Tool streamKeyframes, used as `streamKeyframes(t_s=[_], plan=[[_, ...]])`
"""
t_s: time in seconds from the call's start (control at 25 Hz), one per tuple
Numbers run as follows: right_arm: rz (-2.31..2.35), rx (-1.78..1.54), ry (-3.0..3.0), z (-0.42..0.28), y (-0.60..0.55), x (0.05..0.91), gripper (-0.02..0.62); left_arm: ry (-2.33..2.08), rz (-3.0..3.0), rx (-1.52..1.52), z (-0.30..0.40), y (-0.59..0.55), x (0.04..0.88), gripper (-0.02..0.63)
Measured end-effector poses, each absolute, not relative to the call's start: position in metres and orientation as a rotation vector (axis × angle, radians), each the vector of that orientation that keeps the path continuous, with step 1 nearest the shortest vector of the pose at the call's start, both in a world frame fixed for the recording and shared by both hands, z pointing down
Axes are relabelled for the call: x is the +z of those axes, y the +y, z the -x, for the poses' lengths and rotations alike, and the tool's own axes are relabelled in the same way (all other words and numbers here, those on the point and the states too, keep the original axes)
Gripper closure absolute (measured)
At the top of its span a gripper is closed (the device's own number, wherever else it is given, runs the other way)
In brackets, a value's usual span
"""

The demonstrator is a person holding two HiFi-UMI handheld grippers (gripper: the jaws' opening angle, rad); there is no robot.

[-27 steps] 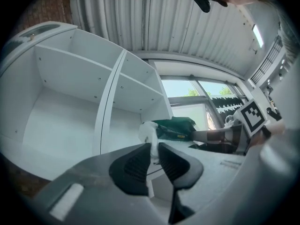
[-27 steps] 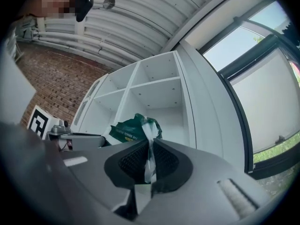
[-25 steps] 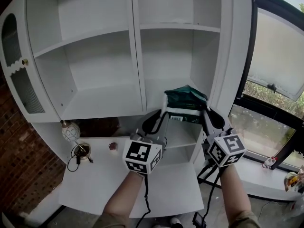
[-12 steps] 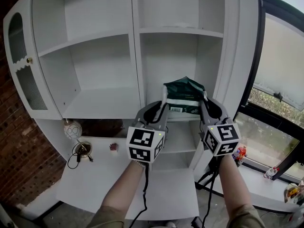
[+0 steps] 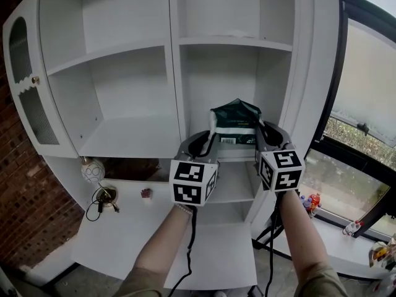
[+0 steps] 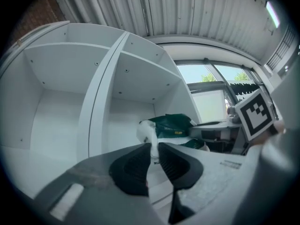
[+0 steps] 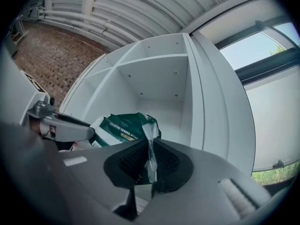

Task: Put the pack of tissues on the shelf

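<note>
A green and white pack of tissues (image 5: pixel 234 125) hangs between my two grippers at the mouth of the right-hand shelf bay (image 5: pixel 230 154). My left gripper (image 5: pixel 209 142) is shut on the pack's white left end (image 6: pixel 149 131). On the other side, my right gripper (image 5: pixel 262 135) pinches the clear wrapper flap (image 7: pixel 150 142) at the green right end. In the right gripper view the pack (image 7: pixel 123 129) shows just past the jaws, and in the left gripper view its green top (image 6: pixel 174 124) lies beyond the pinched end. Whether the pack touches the shelf board is hidden.
The white cabinet has open bays; the left bay's shelf (image 5: pixel 130 142) is bare. An arched glass door (image 5: pixel 26 85) stands open at far left. Below, a white desk (image 5: pixel 124 234) carries a small lamp (image 5: pixel 91 171) and a cable. A window (image 5: pixel 365 110) is to the right.
Both grippers have carried the pack up and forward toward the right bay; it now sits higher against the cabinet, and the two marker cubes have drawn nearer the shelf's edge.
</note>
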State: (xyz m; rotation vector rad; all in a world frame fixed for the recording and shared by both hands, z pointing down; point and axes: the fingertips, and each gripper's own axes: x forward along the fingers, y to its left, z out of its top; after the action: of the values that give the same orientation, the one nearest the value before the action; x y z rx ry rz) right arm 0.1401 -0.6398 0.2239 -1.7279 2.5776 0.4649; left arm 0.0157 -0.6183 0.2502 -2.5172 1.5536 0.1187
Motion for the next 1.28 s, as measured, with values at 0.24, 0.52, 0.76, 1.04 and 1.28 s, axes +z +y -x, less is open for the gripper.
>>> streamKeyframes(t_s=[0.24, 0.52, 0.76, 1.04, 1.28], plan=[[1.798, 0.494, 2.604, -0.136, -0.647, 0.230, 0.566, 1.604, 2.501, 0.044, -0.014, -0.627, 0.258, 0.537], [1.944, 0.594, 2.649, -0.127, -0.653, 0.243, 0.563, 1.652, 2.458, -0.094, -0.011, -0.634, 0.271, 0.537], [2.102, 0.786, 2.654, -0.123, -0.660, 0.248, 0.554, 1.675, 2.421, -0.146, -0.012, -0.637, 0.272, 0.534], [2.192, 0.843, 2.652, -0.122, -0.665, 0.255, 0.548, 1.682, 2.426, -0.124, -0.012, -0.637, 0.276, 0.520], [2.200, 0.819, 2.623, -0.123, -0.666, 0.254, 0.541, 1.659, 2.431, -0.110, -0.012, -0.635, 0.271, 0.491]])
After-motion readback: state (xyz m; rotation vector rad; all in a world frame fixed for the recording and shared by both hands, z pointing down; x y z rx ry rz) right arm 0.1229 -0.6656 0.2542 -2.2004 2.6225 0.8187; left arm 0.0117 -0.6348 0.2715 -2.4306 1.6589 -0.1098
